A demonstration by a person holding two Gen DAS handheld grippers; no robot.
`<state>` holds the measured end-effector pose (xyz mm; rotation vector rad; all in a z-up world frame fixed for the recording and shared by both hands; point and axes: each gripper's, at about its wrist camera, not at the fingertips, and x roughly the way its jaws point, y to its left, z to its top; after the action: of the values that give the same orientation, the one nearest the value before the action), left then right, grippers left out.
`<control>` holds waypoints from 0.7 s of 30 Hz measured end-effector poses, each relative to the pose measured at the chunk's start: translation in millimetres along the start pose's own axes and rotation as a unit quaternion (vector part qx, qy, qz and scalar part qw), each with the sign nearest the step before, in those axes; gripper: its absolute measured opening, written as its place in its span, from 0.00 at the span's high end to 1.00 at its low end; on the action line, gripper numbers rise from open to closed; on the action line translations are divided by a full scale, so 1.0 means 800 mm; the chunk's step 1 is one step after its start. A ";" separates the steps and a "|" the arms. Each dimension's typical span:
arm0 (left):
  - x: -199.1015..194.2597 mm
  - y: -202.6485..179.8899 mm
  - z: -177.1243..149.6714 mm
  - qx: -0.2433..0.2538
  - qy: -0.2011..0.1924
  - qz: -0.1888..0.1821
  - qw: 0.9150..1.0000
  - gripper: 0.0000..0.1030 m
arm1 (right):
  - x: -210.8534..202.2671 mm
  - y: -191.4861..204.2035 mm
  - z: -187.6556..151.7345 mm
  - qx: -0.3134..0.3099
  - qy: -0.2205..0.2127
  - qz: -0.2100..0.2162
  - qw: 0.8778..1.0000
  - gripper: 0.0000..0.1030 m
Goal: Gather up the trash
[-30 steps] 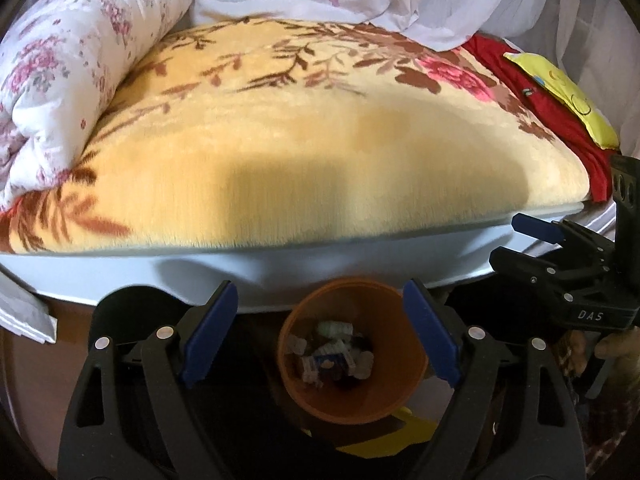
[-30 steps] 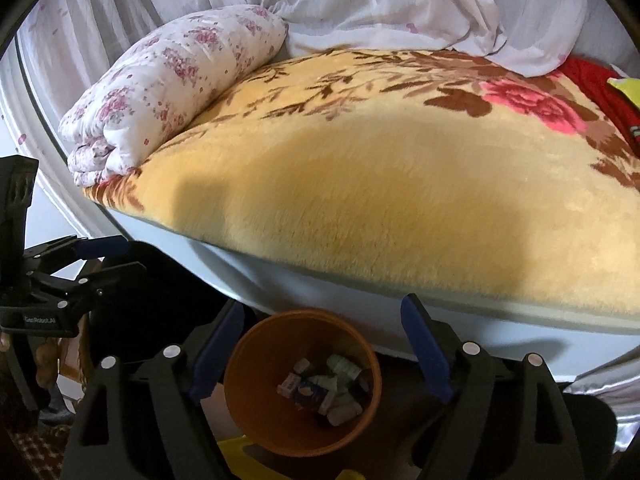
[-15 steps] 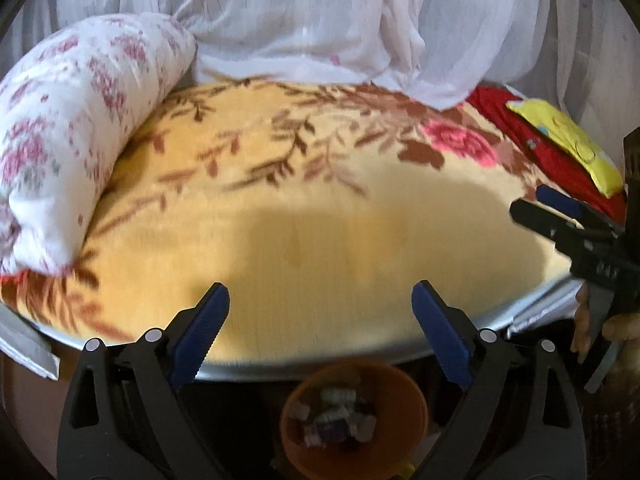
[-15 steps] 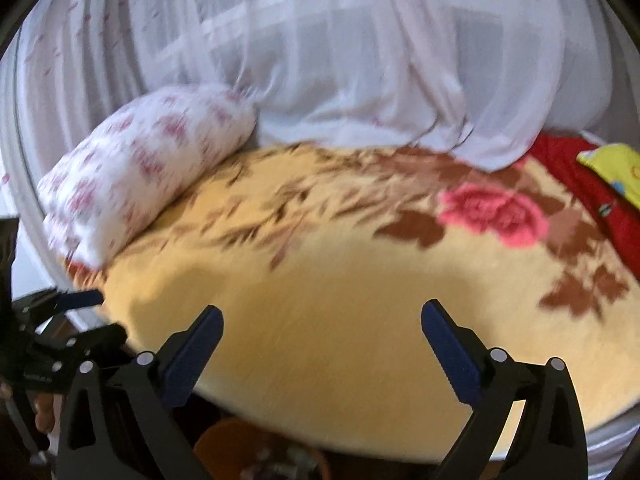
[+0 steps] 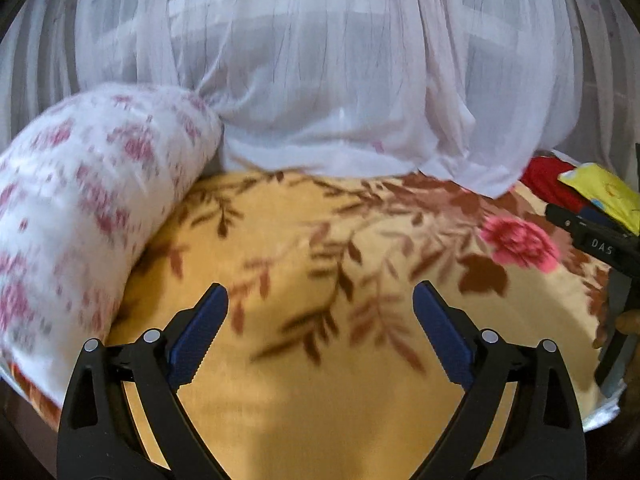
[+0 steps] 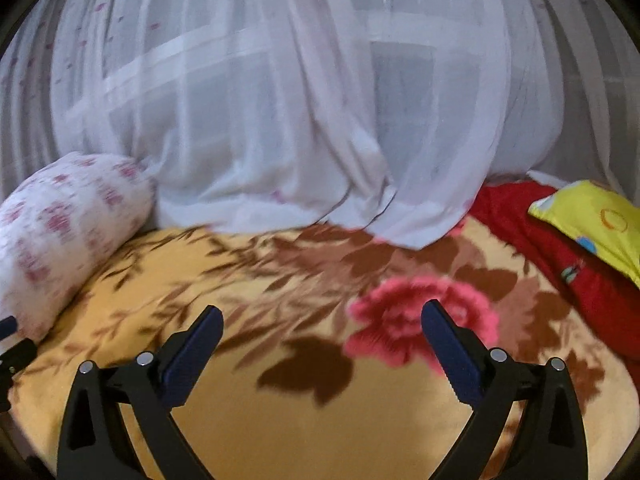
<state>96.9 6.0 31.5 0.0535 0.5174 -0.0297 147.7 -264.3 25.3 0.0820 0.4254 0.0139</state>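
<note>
My left gripper [image 5: 320,300] is open and empty, its blue-padded fingers spread over a yellow floral blanket [image 5: 320,360] on a bed. My right gripper [image 6: 322,322] is open and empty too, over the same blanket [image 6: 280,420] near its pink flower print [image 6: 416,316]. The right gripper's black body shows at the right edge of the left wrist view [image 5: 600,244]. No trash and no bin show in either view now.
A rolled white quilt with pink flowers [image 5: 80,216] lies at the left of the bed. A sheer white curtain [image 6: 320,100] hangs behind. A red cloth [image 6: 560,248] and a yellow pillow [image 6: 596,220] lie at the right.
Both grippers have tilted up and moved over the bed. The orange bin with trash below the bed edge has dropped out of both views. The curtain now fills the upper halves.
</note>
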 end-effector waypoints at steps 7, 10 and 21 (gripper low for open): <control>0.082 -0.002 0.027 0.014 -0.024 0.020 0.999 0.11 | 0.064 -0.003 0.014 -0.040 -0.024 -0.060 0.997 0.05; 0.110 0.011 0.037 -0.003 -0.024 0.020 1.000 0.11 | 0.079 -0.004 0.012 -0.052 -0.026 -0.076 0.995 0.05; 0.139 0.062 0.055 -0.060 -0.072 0.032 0.995 0.11 | 0.098 -0.016 0.000 -0.045 -0.042 -0.102 0.993 0.05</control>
<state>217.1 50.9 16.8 -0.0485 0.3719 0.0595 219.0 -274.8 -8.4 -0.0500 0.3460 -0.1710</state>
